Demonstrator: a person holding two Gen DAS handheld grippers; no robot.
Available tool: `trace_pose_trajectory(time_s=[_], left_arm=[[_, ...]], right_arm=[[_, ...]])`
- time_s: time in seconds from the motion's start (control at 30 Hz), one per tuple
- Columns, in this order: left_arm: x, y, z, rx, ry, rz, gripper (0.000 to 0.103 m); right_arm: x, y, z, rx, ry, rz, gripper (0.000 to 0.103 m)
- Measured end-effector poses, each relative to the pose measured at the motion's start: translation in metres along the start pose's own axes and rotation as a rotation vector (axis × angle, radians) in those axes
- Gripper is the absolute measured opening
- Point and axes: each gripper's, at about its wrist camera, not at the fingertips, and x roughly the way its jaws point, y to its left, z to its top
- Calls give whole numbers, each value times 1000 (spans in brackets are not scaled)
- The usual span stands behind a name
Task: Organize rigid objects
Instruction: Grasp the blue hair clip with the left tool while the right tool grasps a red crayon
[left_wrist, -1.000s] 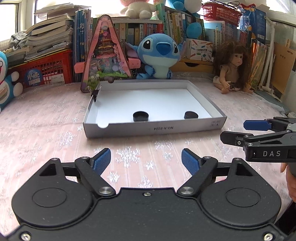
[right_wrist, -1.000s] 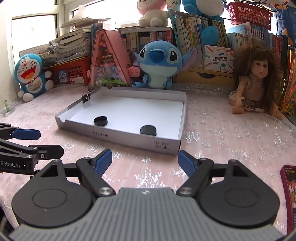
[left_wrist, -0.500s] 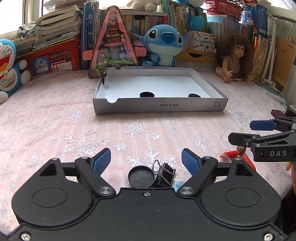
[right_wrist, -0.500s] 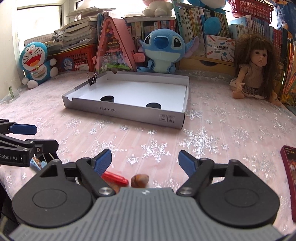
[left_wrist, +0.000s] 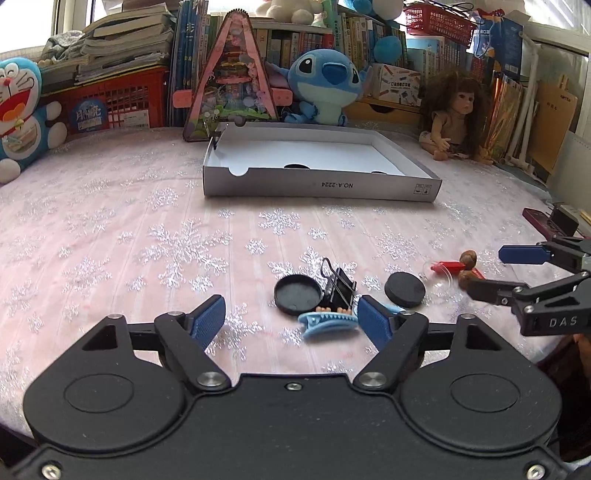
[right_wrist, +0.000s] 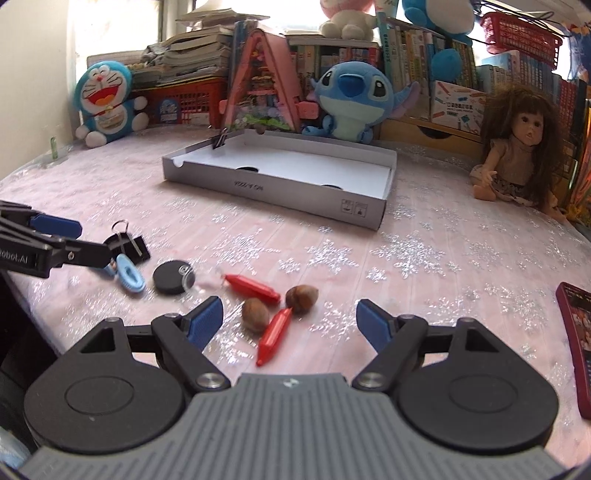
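Closing at this moment, the jaws of the left gripper (left_wrist: 291, 319) are seen with nothing pressed between them; a light blue hair clip (left_wrist: 328, 325) lies on the cloth just inside the right pad. Just beyond it a shallow black lid (left_wrist: 298, 294) and a black binder clip (left_wrist: 339, 286) are found touching one another, and a black disc (left_wrist: 405, 290) lies near them to the right.

Spread wide, the jaws of the right gripper (right_wrist: 290, 325) are held over two brown nuts (right_wrist: 255, 314) and two red pieces (right_wrist: 275, 335), none of which is gripped. A clear suction cup (right_wrist: 186, 278) is seen beside the black disc in that view.

All these things are scattered on the near part of a counter covered by a pink snowflake cloth (left_wrist: 110, 221). Farther back a white cardboard tray (left_wrist: 321, 186) is set, with two dark round things inside and a small binder clip on its far left corner. Behind it plush toys, a doll (right_wrist: 517, 155) and shelved books are lined up.
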Motion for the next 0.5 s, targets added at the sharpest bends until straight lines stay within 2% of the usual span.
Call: trace_pose_trajectory(time_s=[0.13, 0.27, 0.5], left_arm=[[0, -2, -3, -11, 16, -26, 62], [0, -5, -3, -14, 8, -39, 50], [0, -14, -5, 9, 16, -69, 40]], right_arm=[[0, 8, -5, -21, 15, 55, 85], [-3, 15, -8, -44, 17, 113, 76], [-6, 14, -9, -53, 15, 114, 68]])
